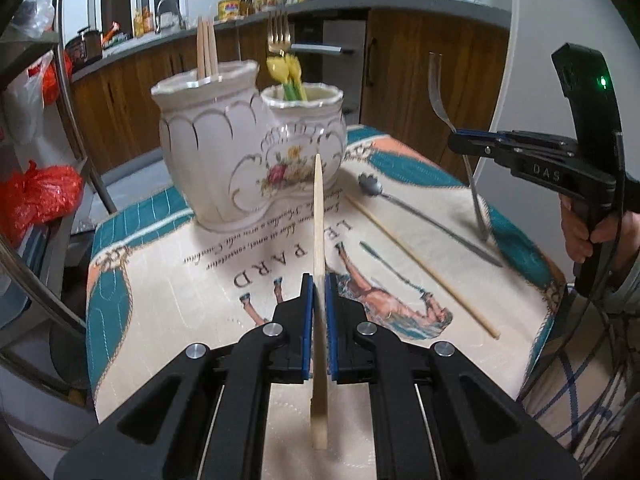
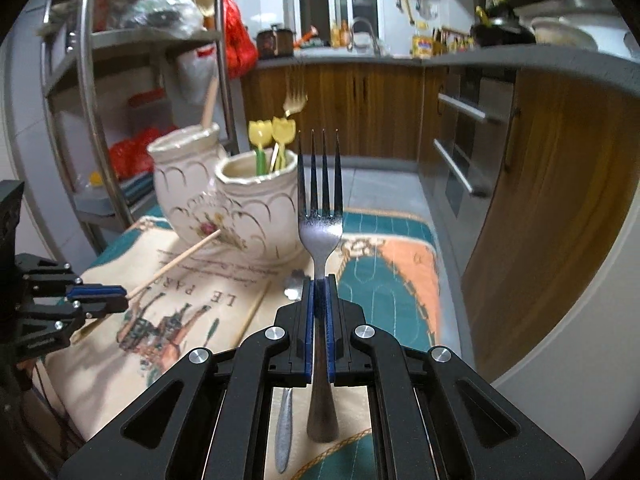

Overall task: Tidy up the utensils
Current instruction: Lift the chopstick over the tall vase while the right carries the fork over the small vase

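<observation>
Through the left wrist we see our left gripper (image 1: 319, 280), jaws clamped on a wooden chopstick (image 1: 319, 216) pointing at 12 o'clock toward the ceramic holder (image 1: 224, 152). Through the right wrist, our right gripper (image 2: 319, 284) pinches a steel fork (image 2: 320, 216), tines up, holder at 11 o'clock.

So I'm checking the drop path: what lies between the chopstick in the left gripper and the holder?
In the left wrist view, only bare printed cloth lies between the held chopstick and the ceramic holder.
</observation>
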The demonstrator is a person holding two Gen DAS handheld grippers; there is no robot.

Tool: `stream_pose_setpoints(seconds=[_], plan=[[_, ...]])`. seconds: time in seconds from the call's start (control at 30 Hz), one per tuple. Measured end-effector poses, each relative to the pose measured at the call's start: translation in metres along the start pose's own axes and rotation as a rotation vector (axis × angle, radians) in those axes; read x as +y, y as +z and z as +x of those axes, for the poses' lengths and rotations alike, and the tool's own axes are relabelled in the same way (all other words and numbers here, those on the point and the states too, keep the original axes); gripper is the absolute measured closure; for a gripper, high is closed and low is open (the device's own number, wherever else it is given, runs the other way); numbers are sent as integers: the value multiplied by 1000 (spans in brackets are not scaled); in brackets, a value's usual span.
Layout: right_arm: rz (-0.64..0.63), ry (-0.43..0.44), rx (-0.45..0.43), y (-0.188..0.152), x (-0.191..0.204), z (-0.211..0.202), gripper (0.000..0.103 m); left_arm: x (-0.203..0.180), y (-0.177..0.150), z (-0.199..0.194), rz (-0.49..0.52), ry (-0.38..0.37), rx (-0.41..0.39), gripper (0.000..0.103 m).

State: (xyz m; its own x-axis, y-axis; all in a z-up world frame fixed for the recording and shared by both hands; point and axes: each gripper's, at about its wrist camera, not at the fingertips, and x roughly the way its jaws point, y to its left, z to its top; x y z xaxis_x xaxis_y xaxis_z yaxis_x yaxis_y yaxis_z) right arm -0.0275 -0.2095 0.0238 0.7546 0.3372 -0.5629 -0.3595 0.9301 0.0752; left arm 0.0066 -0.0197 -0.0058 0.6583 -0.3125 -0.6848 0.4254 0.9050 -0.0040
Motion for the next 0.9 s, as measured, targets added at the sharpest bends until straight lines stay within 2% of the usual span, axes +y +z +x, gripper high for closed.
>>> stream_pose_setpoints(seconds=[0.17,0.27,0.43,0.57,0.77,0.9], plan=[[-29,6,-99,1,7,-21,97,-1,1,-8,-5,-5,-61,97],[-38,10,-136,6,12,-30,97,1,1,-16,-12,-8,-124,97],[-33,26,-165,18,20,-40,97,7,2,-35,-32,-21,-263,97],[-8,76,-164,33,25,-43,97,13,10,-47,-54,-18,-367,97],[-20,105,-193,54,38,-42,97,30,32,-57,-93,-28,-454,97],[-31,103,-212,71,44,-37,97,51,55,-61,-154,-53,-524,97]])
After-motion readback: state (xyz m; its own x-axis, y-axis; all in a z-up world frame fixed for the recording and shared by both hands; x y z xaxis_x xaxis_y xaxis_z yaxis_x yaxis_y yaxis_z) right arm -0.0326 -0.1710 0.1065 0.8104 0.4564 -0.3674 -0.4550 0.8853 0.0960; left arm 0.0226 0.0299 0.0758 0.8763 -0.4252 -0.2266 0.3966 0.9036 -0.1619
